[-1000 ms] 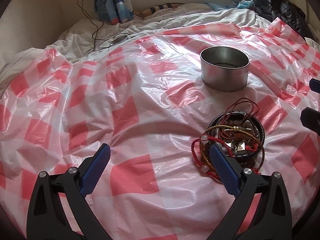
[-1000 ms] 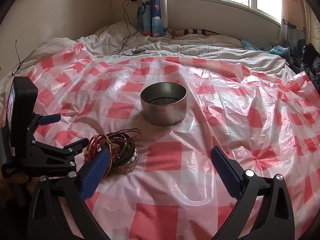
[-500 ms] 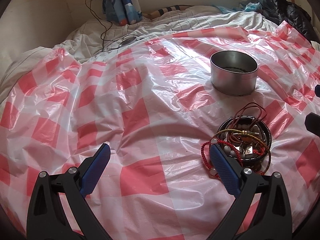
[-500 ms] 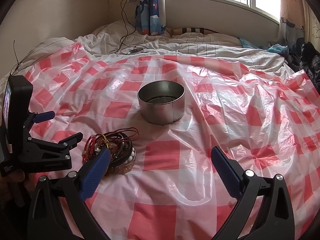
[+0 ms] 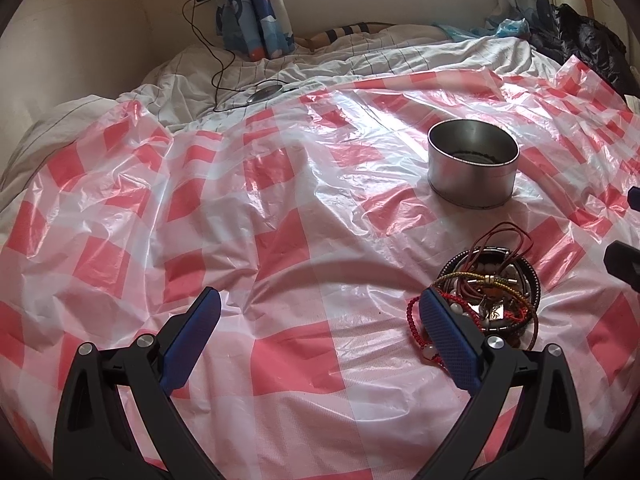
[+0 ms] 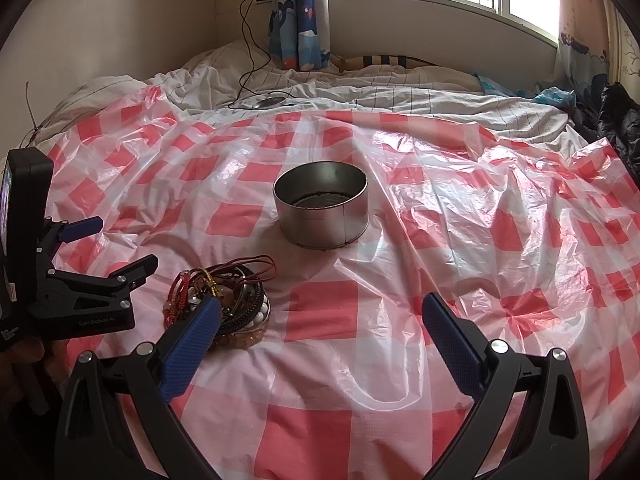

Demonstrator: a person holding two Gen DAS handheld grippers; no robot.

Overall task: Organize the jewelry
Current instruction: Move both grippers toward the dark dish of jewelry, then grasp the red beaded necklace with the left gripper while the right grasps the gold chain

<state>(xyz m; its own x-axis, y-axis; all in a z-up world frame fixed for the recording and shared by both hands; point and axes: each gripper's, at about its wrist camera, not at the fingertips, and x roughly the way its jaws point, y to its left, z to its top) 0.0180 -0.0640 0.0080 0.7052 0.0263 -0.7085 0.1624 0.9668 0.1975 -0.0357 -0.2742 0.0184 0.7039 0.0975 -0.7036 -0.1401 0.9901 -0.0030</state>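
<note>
Two grippers frame the bottom of each view, and neither has hold of anything. Low in the left wrist view, the left gripper (image 5: 320, 316) has its blue pads spread wide over bare plastic; low in the right wrist view, the right gripper (image 6: 320, 320) is spread just as wide and equally empty.

Just past the pads lies the jewelry pile (image 5: 486, 300), a tangle of red cord bracelets, bead strands, a dark beaded ring and brown loops. In the left view it sits at the lower right, partly hidden behind the right-hand pad; in the right view it sits at the lower left, behind the left-hand pad. Whether either pad touches it cannot be told. All of it rests in one heap on the checked plastic sheet (image 5: 280, 240).

Farther on, right of centre in the left view and at centre in the right view, stands the metal tin (image 6: 322, 210), upright, open-topped, apart from the pile. Something dark lies along its bottom, too dim to name.

By my reading, sorting has barely started: nearly every piece remains in the heap, to be separated and, presumably, moved to the tin.
</note>
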